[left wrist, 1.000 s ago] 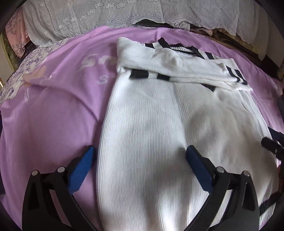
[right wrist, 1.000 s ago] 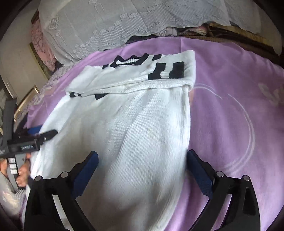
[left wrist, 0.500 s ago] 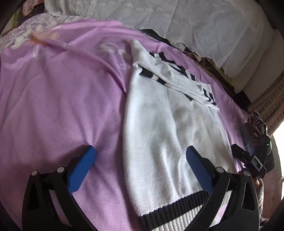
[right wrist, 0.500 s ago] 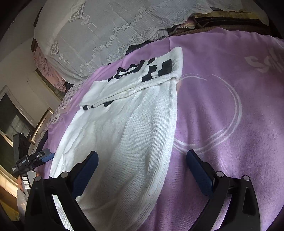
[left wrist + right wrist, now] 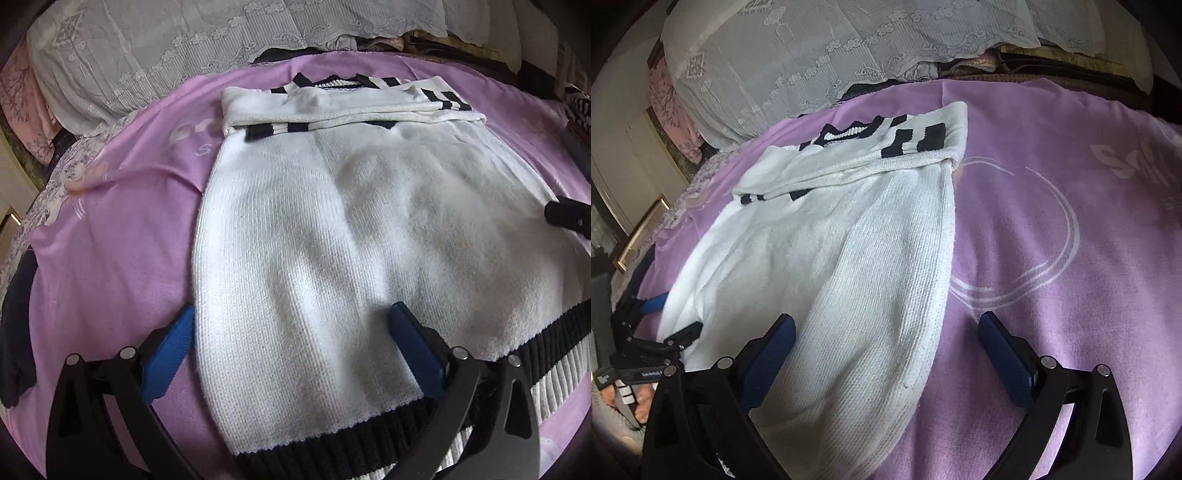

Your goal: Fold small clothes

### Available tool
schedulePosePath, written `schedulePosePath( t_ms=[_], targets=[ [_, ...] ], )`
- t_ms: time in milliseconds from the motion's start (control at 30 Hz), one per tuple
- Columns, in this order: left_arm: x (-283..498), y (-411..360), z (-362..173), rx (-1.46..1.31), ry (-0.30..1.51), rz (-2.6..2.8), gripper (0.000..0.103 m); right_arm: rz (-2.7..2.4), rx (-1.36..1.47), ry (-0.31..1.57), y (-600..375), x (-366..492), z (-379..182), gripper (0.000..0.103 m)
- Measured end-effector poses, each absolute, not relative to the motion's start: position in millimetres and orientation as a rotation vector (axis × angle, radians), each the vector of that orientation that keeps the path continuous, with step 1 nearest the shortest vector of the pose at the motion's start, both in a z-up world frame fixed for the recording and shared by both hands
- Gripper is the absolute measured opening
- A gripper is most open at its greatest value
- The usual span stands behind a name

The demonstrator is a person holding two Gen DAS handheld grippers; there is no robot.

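Left wrist view: left gripper (image 5: 291,332) spread wide, gripping nothing, straddling the left hem edge of the white sweater (image 5: 354,236) lying flat on the purple blanket (image 5: 110,236).

Right wrist view: right gripper (image 5: 886,339) equally wide, empty, over the sweater's right edge.

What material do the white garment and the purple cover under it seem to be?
The white sweater looks like a knit, perhaps cotton or acrylic: ribbed rows show, with a thick ribbed black hem. The purple blanket looks like soft matte fleece, slightly fuzzy, with a printed white pattern.
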State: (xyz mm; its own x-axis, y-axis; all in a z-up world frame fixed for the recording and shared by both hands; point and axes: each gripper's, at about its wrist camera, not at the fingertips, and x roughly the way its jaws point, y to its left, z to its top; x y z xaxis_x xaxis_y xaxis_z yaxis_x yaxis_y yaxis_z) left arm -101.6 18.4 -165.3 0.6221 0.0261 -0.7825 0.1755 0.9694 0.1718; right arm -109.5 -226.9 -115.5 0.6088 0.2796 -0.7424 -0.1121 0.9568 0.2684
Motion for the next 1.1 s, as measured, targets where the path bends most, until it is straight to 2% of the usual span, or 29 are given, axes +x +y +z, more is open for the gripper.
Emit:
schedulePosePath(
  t_ms=[700, 1100],
  targets=[
    [-101, 21, -165, 0.226, 0.902, -0.091, 0.099, 0.241, 0.177, 0.913, -222, -130, -116, 0.1],
    [-95, 33, -155, 0.202, 0.892, -0.028, 0.099, 0.303, 0.17, 0.89, -219, -109, -100, 0.1]
  ],
)
